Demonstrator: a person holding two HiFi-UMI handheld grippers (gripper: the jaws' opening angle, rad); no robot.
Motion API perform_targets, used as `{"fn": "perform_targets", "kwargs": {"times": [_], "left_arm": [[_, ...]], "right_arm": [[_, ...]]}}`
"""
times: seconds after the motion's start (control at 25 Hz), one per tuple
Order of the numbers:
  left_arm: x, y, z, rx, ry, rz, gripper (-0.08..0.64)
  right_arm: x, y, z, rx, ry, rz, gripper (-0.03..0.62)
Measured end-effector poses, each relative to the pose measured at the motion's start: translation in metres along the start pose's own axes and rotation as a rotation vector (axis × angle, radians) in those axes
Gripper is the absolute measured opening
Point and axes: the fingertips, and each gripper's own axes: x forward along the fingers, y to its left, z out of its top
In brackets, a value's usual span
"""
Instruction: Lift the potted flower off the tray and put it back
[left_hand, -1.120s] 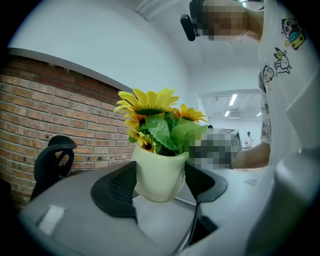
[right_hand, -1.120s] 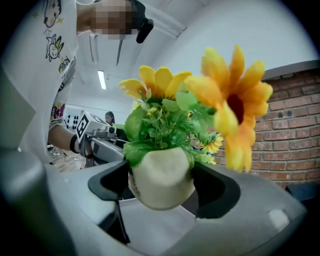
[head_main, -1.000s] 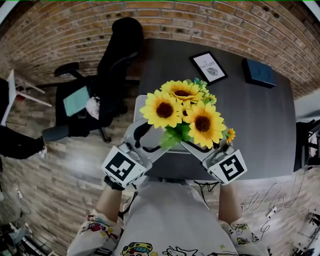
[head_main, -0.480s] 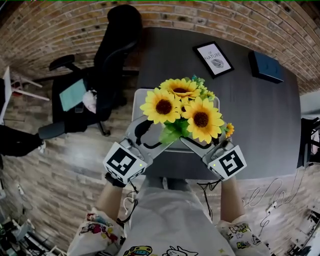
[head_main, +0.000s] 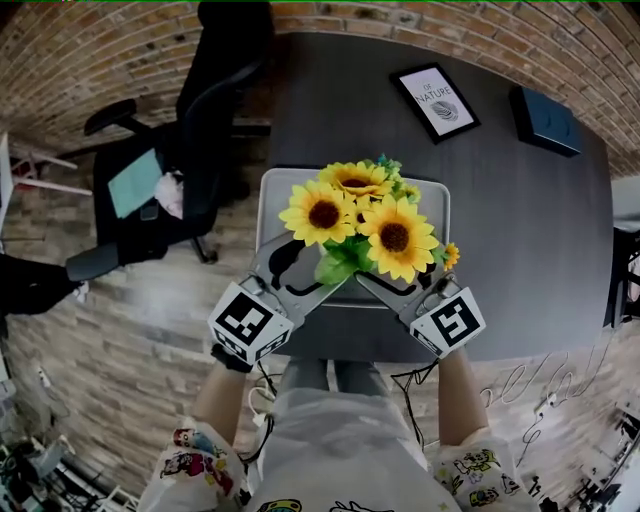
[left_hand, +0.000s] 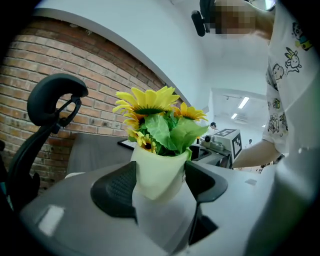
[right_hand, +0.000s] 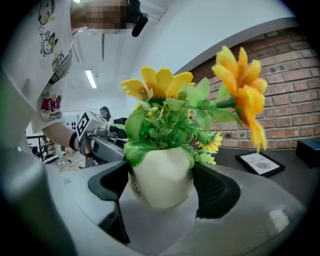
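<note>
The potted flower, yellow sunflowers (head_main: 360, 222) in a cream pot (left_hand: 160, 170), is held over the grey tray (head_main: 268, 200) on the dark table. My left gripper (head_main: 308, 282) grips the pot from the left and my right gripper (head_main: 388, 286) from the right. In the left gripper view the pot sits between the black pads (left_hand: 114, 190), which touch both of its sides. The right gripper view shows the same pot (right_hand: 162, 175) pinched between that gripper's pads (right_hand: 215, 190). From the head view the blooms hide the pot and the fingertips; I cannot tell whether the pot's base touches the tray.
A framed print (head_main: 436, 102) and a dark blue box (head_main: 548, 120) lie at the far side of the table (head_main: 520, 250). A black office chair (head_main: 215, 90) stands to the left of the table. The table's near edge is just in front of the grippers.
The flowers look a little smaller and sit further over the tray than a second ago, and more of the tray shows. Both grippers kept their hold.
</note>
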Motion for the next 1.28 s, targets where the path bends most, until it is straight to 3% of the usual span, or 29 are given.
{"fn": "perform_targets", "kwargs": {"times": [0.32, 0.96, 1.28], "left_arm": [[0.015, 0.011, -0.031, -0.009, 0.054, -0.008, 0.316], [0.021, 0.021, -0.057, -0.023, 0.058, 0.042, 0.295], [0.023, 0.023, -0.06, 0.025, 0.067, 0.082, 0.285]], "right_arm": [[0.009, -0.009, -0.036, 0.067, 0.038, -0.008, 0.408], [0.019, -0.012, -0.067, 0.117, 0.073, -0.051, 0.411], [0.021, -0.014, -0.072, 0.113, 0.116, -0.083, 0.397]]}}
